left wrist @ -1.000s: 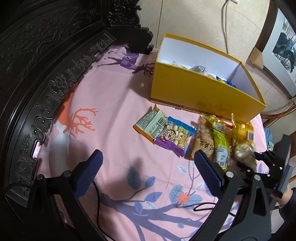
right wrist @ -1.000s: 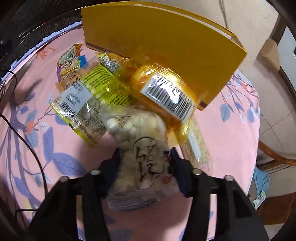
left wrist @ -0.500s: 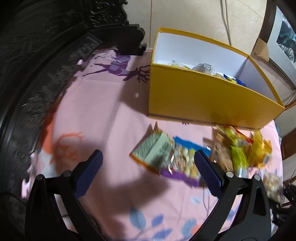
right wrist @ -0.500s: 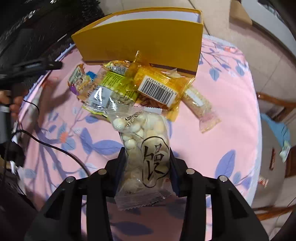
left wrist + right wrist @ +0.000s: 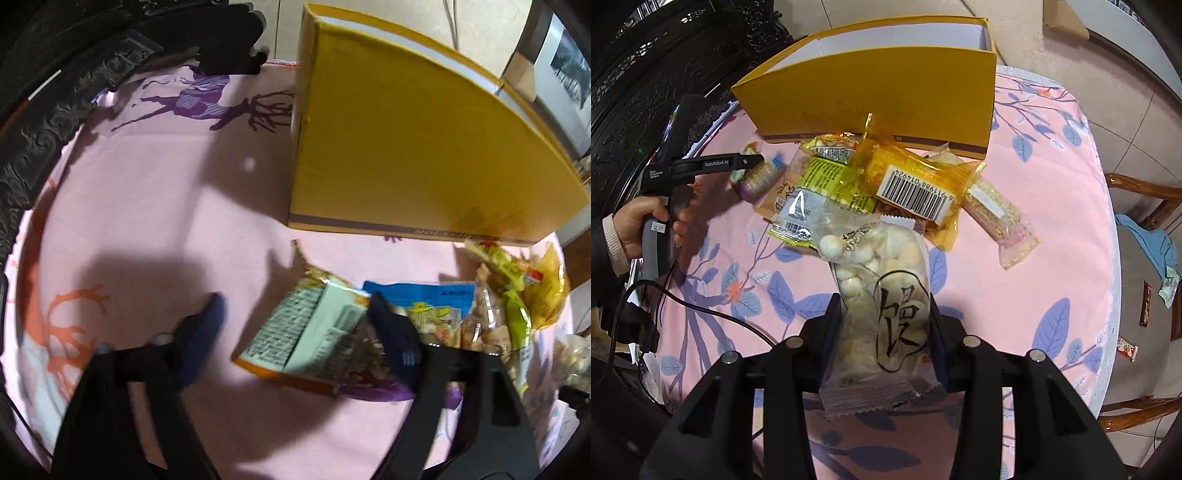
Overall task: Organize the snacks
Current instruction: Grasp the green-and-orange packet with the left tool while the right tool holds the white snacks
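My right gripper [image 5: 884, 314] is shut on a clear bag of small white balls [image 5: 882, 291], held above the pink tablecloth. A pile of snack packets lies before the yellow box [image 5: 886, 92]: a yellow barcoded pack [image 5: 916, 184], a green pack [image 5: 823, 177], a clear grain pack [image 5: 997, 218]. My left gripper [image 5: 295, 325] is open, low over the table, its jaws on either side of an orange pack with a pale green label [image 5: 306, 332]. A blue-purple pack [image 5: 436, 314] lies just right of it. The box [image 5: 406, 147] stands behind. The left gripper [image 5: 701, 166] also shows in the right wrist view.
A dark carved wooden frame [image 5: 55, 110] borders the table's left side. A black cable [image 5: 701, 306] lies across the cloth at left. A wooden chair [image 5: 1145, 206] with a blue cloth stands beyond the right table edge.
My left gripper has dropped and moved forward until it straddles the orange pack. My right gripper has lifted the bag of white balls up and back from the pile.
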